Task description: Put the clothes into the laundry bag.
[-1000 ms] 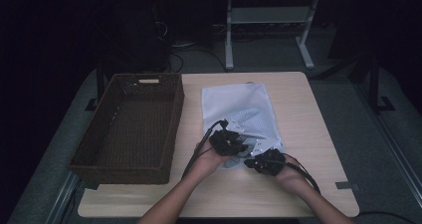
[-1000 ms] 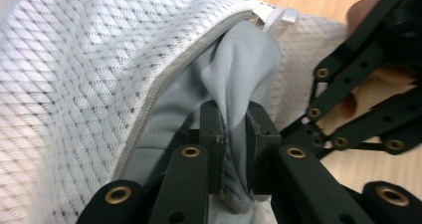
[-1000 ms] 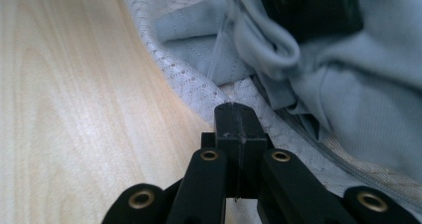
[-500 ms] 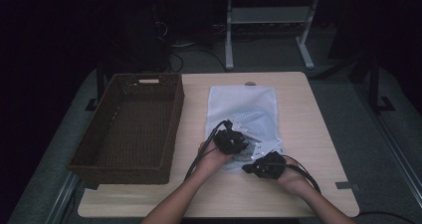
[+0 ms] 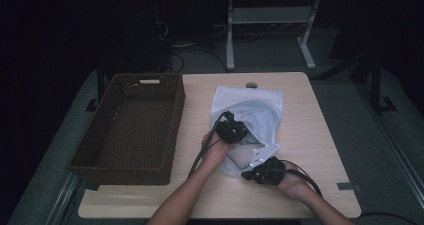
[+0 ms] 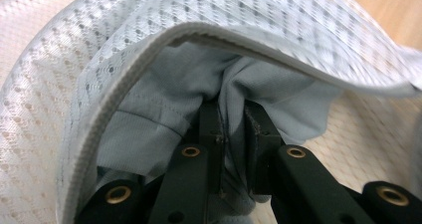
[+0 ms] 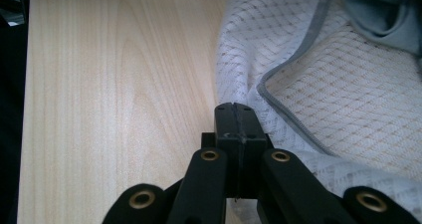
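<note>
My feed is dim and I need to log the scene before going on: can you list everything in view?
Mesh laundry bag: one, white, on the table's middle, mouth toward the person.
Grey cloth: one, pale grey, inside the bag's mouth, pinched by the left hand-held gripper.
Wicker basket: one, dark brown, on the table's left side, nothing visible inside.
Table: one, light wood, under everything.
Metal frame: one, pale grey, on the floor beyond the table.
Left hand-held gripper: one, black, reaching into the bag, jaws closed on the grey cloth.
Right hand-held gripper: one, black, jaws shut on the bag's near edge.
Forearms: two, entering from the bottom edge.
</note>
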### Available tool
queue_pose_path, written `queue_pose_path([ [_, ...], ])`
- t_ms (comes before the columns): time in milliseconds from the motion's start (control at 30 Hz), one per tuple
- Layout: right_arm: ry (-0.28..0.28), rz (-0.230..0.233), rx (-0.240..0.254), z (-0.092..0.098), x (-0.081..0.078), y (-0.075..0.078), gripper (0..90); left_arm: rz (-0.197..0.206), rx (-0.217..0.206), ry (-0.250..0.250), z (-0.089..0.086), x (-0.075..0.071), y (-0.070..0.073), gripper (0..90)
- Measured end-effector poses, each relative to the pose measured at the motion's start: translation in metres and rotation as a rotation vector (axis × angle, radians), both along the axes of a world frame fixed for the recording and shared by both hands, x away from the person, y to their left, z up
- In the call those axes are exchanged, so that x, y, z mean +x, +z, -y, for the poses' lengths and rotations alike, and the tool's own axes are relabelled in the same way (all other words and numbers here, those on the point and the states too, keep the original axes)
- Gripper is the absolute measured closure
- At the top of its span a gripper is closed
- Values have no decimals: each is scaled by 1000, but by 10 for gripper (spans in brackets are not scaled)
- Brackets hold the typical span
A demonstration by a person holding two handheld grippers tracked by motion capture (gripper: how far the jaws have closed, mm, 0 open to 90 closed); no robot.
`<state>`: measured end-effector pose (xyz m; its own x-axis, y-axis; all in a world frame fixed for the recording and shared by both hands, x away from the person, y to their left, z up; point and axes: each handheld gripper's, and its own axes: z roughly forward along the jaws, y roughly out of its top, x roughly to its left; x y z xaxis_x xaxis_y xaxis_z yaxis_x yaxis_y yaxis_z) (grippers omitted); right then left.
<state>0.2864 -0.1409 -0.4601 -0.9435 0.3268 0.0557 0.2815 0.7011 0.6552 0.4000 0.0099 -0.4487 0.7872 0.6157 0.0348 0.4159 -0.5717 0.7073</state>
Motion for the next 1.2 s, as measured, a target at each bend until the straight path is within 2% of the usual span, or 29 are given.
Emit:
queue_pose_path([
  [67, 1, 0, 4, 1, 0, -1, 900, 5, -1, 7, 1, 3, 0, 803],
  [100, -1, -1, -5, 1, -1, -2, 900, 11, -3, 27, 2, 8, -1, 802],
  [167, -12, 2, -11, 2, -1, -3, 900, -7, -21, 31, 2, 13, -1, 799],
  [233, -26, 4, -13, 3, 0, -3, 900, -27, -35, 22, 1, 12, -1, 778],
  [333, -41, 0, -13, 5, 1, -4, 900, -35, -47, 17, -2, 8, 1, 714],
  [367, -44, -3, -9, 6, 1, -4, 900, -61, -80, 16, -9, 3, 4, 683],
  [467, -50, -2, -13, 7, 2, -4, 900, -75, -91, 6, -15, -4, 9, 627],
  [500, -54, -1, -14, 9, 3, -3, 900, -81, -104, -4, -23, -13, 15, 608],
  [533, -54, -1, -14, 9, 3, -3, 900, -81, -104, -4, -23, -13, 15, 600],
  [567, -69, -3, -14, 14, 3, -2, 900, -85, -116, -15, -31, -22, 23, 593],
  [633, -80, -4, -14, 18, 3, -2, 900, -71, -114, -23, -39, -30, 32, 584],
  [667, -80, -4, -14, 18, 3, -2, 900, -71, -114, -23, -39, -30, 32, 585],
  [700, -102, -7, -11, 26, 3, 0, 900, -51, -119, -23, -46, -36, 41, 585],
  [733, -102, -7, -11, 26, 3, 0, 900, -51, -119, -23, -46, -36, 41, 585],
  [800, -125, -12, -19, 34, 3, 1, 900, -21, -122, -13, -53, -40, 49, 587],
  [867, -155, -8, -27, 46, 6, 2, 900, 14, -100, 11, -60, -37, 54, 581],
  [1000, -186, -1, -45, 57, 10, 2, 900, 12, -90, 12, -59, -30, 51, 547],
  [1100, -200, -6, -37, 61, 10, 2, 900, 16, -65, 2, -46, -20, 42, 552],
  [1200, -199, -9, -38, 62, 10, 2, 900, 37, -69, 2, -39, -17, 41, 633],
])
